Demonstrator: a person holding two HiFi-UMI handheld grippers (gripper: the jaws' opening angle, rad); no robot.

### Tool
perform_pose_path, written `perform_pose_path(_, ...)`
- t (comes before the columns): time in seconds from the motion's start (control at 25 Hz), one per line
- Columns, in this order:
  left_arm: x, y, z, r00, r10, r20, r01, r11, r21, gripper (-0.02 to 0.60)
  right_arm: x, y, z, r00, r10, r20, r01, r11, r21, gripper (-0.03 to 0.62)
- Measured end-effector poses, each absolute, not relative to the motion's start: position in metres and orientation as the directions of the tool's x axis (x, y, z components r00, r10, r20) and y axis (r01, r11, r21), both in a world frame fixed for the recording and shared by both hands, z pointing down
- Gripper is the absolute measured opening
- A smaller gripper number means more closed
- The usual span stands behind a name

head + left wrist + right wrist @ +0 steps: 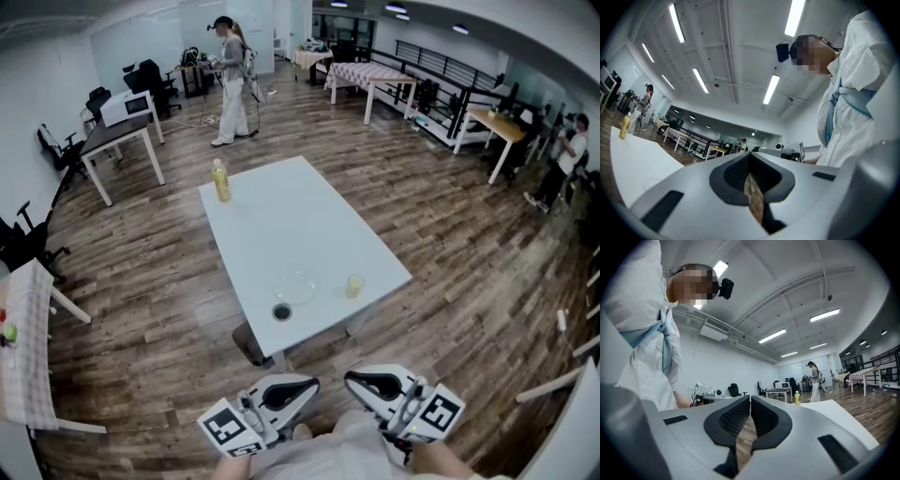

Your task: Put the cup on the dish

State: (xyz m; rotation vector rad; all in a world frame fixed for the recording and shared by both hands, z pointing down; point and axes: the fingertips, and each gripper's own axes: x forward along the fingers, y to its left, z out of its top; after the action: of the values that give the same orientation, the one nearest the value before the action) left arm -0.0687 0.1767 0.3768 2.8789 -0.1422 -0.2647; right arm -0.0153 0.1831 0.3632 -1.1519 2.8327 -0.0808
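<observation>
A small yellowish cup stands near the front right edge of the white table. Just to its left lies a clear glass dish, apart from the cup. Both grippers are held low in front of the person's body, short of the table's near edge. My left gripper is shut with nothing between its pads. My right gripper is shut and empty too, its pads meeting at the tips. Neither gripper view shows the cup or the dish.
A yellow bottle stands at the table's far left corner. A small dark round thing sits by the front edge, below the dish. Desks, chairs and people stand around the wood-floored room. Another person stands far behind the table.
</observation>
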Motion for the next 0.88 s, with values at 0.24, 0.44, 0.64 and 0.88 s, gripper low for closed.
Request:
perform_pose_path(0.24,-0.075,0.177,0.383,0.980,-0.119,-0.160,-0.074,-0.962,0.264,0.002,-0.012,0.186,0.367,-0.700,-0.713,-0.040,-0.709,0.701,-0.085,0.032)
perform_pose_path(0.44,-0.072,0.168,0.384,0.977,-0.135,-0.165,-0.086,-0.958,0.275,0.002,-0.005,0.175,0.378,-0.697,-0.717,-0.023,-0.712,0.695,-0.101,0.032)
perform_pose_path(0.64,-0.061,0.150,0.387,0.976,-0.157,-0.153,-0.107,-0.950,0.292,0.002,0.006,0.151,0.378,-0.709,-0.705,-0.026,-0.698,0.706,-0.118,0.032)
perform_pose_path(0.88,-0.038,0.107,0.380,0.969,-0.187,-0.163,-0.134,-0.947,0.292,0.002,0.026,0.104,0.373,-0.743,-0.669,-0.025,-0.664,0.740,-0.108,0.032)
